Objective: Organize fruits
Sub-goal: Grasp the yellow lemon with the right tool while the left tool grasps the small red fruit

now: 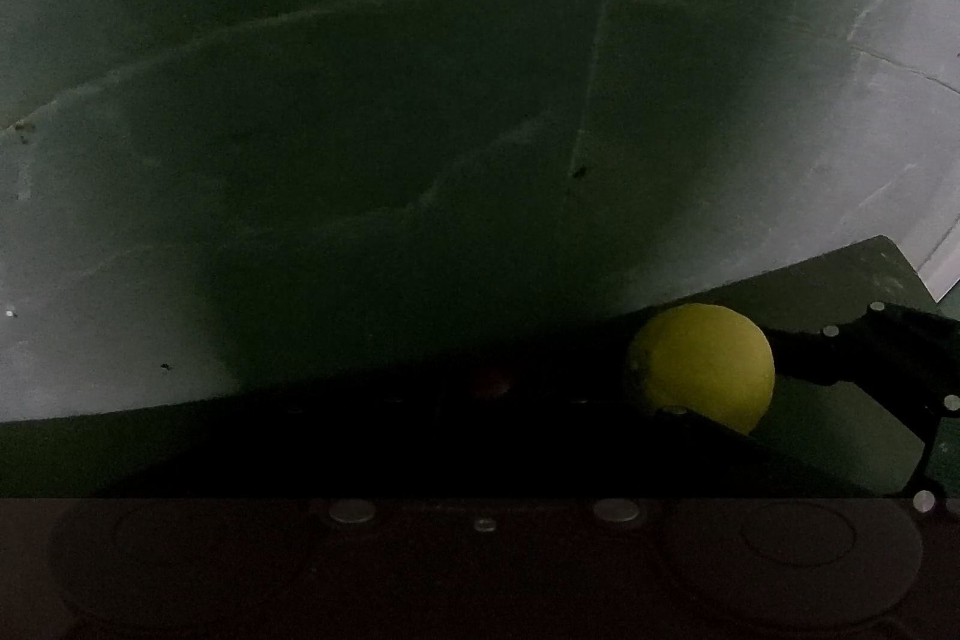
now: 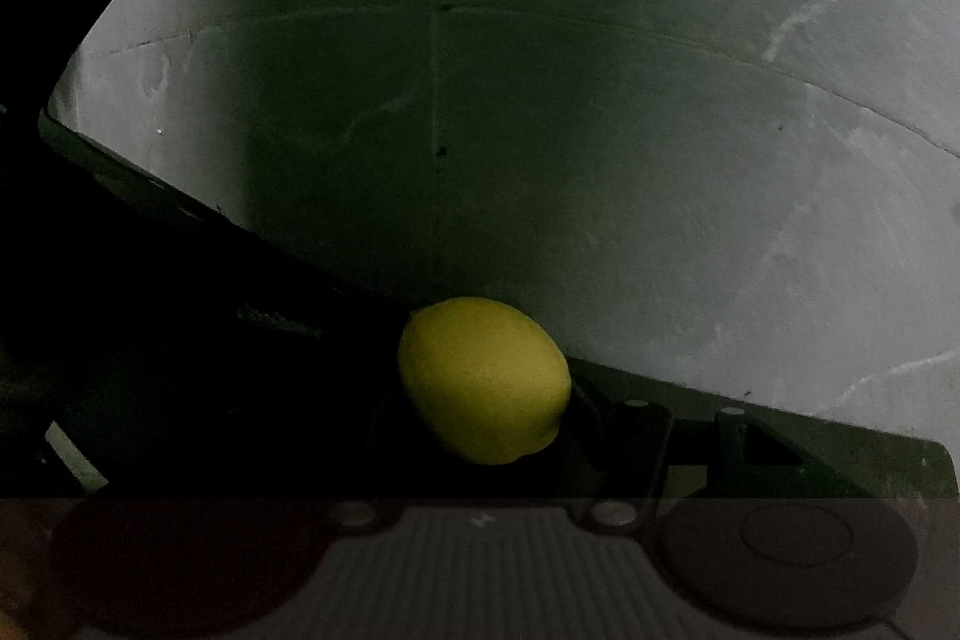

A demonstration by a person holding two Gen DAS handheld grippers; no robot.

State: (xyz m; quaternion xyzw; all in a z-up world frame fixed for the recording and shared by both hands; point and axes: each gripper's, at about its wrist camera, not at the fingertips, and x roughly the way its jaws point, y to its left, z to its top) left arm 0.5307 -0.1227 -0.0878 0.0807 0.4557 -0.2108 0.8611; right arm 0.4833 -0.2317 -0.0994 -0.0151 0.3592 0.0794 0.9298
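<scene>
Your right tool (image 2: pixel 498 436) pinches the round yellow lemon (image 2: pixel 483 379) at 6 o'clock above the grey concrete floor (image 2: pixel 600 130). Left tool: dark, state indeterminable.

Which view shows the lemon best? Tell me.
The right wrist view: the lemon sits near the centre, its full oval outline and pointed end visible. The left wrist view shows it off to the right, lower edge cut off by a dark gripper part.

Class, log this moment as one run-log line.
task: organize fruits | right gripper: shut on lemon | left gripper: too dark to tell
</scene>
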